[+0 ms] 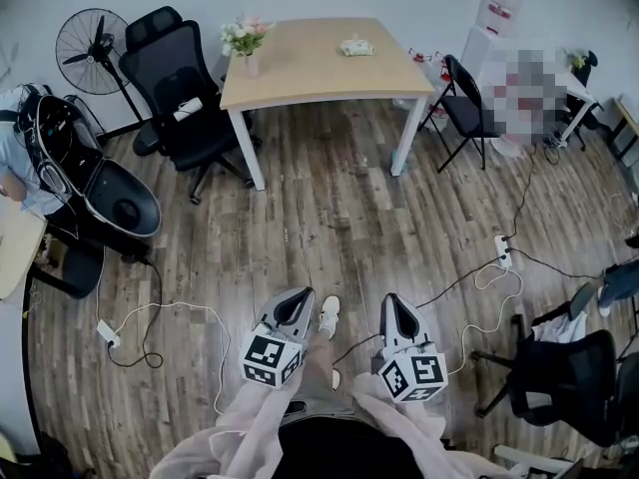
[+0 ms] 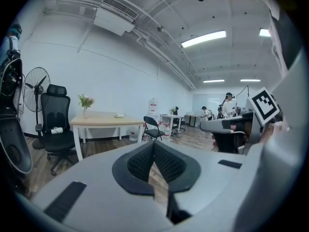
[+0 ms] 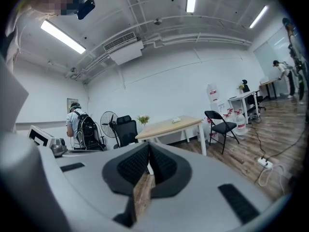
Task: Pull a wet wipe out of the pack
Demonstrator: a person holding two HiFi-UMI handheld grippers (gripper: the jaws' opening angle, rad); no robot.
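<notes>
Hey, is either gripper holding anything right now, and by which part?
Nothing. The left gripper and right gripper are both shut and empty.

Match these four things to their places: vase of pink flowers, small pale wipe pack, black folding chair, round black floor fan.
1 vase of pink flowers
2 small pale wipe pack
3 black folding chair
4 round black floor fan

A right of the light wooden table
B table's left corner
C farthest left
D tabletop, far side

Pairs: 1-B, 2-D, 3-A, 4-C
</notes>
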